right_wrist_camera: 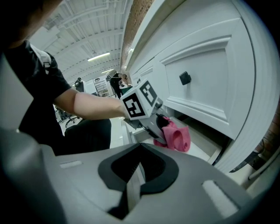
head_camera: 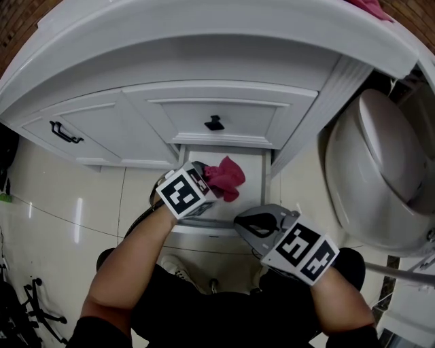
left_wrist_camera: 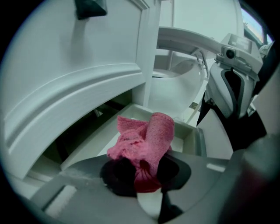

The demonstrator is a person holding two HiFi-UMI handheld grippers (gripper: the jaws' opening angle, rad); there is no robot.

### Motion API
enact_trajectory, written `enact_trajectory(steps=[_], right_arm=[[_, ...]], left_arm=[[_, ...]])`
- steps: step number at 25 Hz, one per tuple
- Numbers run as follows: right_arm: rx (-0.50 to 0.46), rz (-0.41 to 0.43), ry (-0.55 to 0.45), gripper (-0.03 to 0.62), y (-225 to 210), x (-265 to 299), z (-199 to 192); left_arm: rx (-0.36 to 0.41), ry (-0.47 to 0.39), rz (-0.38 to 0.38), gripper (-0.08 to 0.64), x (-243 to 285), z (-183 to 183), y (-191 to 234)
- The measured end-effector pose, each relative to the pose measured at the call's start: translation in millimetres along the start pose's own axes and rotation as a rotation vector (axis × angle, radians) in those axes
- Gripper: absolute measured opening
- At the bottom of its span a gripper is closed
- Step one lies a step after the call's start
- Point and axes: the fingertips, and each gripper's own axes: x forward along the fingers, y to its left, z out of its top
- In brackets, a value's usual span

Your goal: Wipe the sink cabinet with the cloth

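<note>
The white sink cabinet (head_camera: 170,112) fills the top of the head view, and its bottom drawer (head_camera: 253,163) is pulled out. My left gripper (head_camera: 211,182) hangs over that drawer, shut on a crumpled pink cloth (head_camera: 228,178). In the left gripper view the cloth (left_wrist_camera: 146,135) bunches up out of the pinched jaws, above the drawer's rim (left_wrist_camera: 131,109). My right gripper (head_camera: 239,221) is at the right end of the drawer's front panel. In the right gripper view its jaws are closed on a thin pale edge (right_wrist_camera: 130,186) of that panel, and the cloth (right_wrist_camera: 177,136) shows beyond.
A white toilet (head_camera: 380,170) stands close on the right of the cabinet. The upper drawer has a black knob (head_camera: 214,123), and the left door a black handle (head_camera: 64,132). Another pink cloth (head_camera: 370,7) lies on the countertop. Pale floor tiles (head_camera: 61,211) lie to the left.
</note>
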Motion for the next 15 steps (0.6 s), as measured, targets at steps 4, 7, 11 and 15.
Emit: enact_trajectory(steps=[4,7,11,15], right_arm=[[-0.045,0.062,0.014,0.008,36.8,6.3,1.6],[-0.060,0.087,0.040,0.008,52.0,11.6,-7.3],[-0.050,0.075,0.058,0.008,53.7,10.5,-17.8],[-0.037,0.051,0.052,0.008,51.0,4.9,-21.0]], left_arm=[[0.044,-0.045,-0.111,0.092,19.3,31.9,-33.5],[0.074,-0.073,-0.182,0.092,28.6,52.0,-57.0],[0.130,-0.023,-0.232,0.092,36.7,48.0,-75.2],[0.156,0.034,-0.226,0.092,33.7,29.6,-72.3]])
